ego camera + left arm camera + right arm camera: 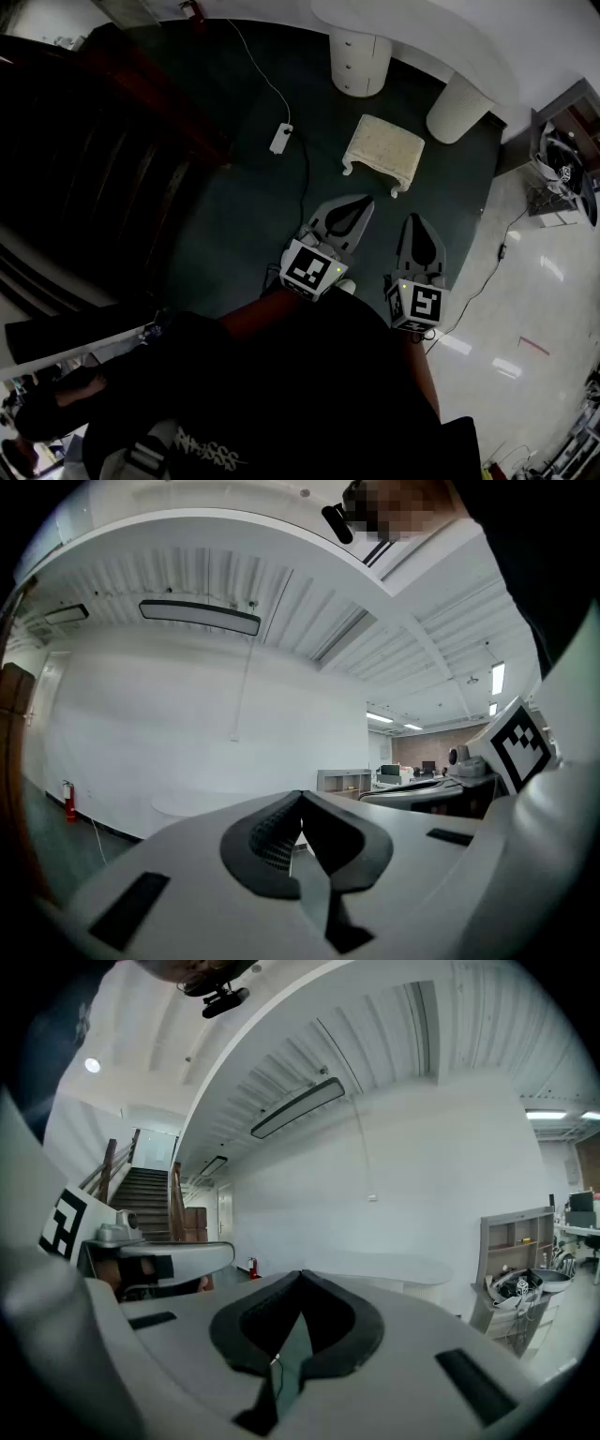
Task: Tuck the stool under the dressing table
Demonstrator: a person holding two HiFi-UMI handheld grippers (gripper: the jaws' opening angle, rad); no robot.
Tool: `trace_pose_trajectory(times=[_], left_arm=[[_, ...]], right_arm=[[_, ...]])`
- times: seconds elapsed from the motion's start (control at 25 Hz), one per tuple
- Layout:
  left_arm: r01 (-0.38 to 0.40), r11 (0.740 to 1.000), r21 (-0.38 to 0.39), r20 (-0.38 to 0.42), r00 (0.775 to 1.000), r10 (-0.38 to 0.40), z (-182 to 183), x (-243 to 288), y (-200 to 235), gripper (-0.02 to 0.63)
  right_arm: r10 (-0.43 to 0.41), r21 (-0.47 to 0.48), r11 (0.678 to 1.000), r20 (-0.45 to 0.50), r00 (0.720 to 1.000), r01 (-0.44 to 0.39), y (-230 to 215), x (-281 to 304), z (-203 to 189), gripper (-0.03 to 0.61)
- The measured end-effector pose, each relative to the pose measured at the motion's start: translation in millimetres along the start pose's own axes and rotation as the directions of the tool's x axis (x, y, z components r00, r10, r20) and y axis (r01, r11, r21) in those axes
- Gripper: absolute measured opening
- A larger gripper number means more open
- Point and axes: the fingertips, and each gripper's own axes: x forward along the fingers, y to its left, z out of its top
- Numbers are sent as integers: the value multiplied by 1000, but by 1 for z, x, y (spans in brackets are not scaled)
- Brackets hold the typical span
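Head view shows stool (382, 148) on dark carpet (253, 216) beside glossy floor (544, 309).

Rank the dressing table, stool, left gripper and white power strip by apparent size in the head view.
1. dressing table, largest, though cut off by the frame.
2. stool and left gripper: about alike; the gripper sits nearer the camera, so no ranking.
3. power strip, smallest.

We hold the left hand-held gripper (359, 203) and right hand-held gripper (414, 223) side by side, nearly level. Both pairs of jaws are together, empty.
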Motion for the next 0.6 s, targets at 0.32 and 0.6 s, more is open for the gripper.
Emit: trace_pose_trajectory(times=[0.32,0.6], left_arm=[[-16,1000,2,-25,1000,16,-10,16,-9,15],[-7,1000,-18,-70,998,6,-31,25,3,15]], right_arm=[[89,40,995,16,996,-90,-17,-2,-8,38],[78,65,995,-55,995,-74,-27,13,-39,38]])
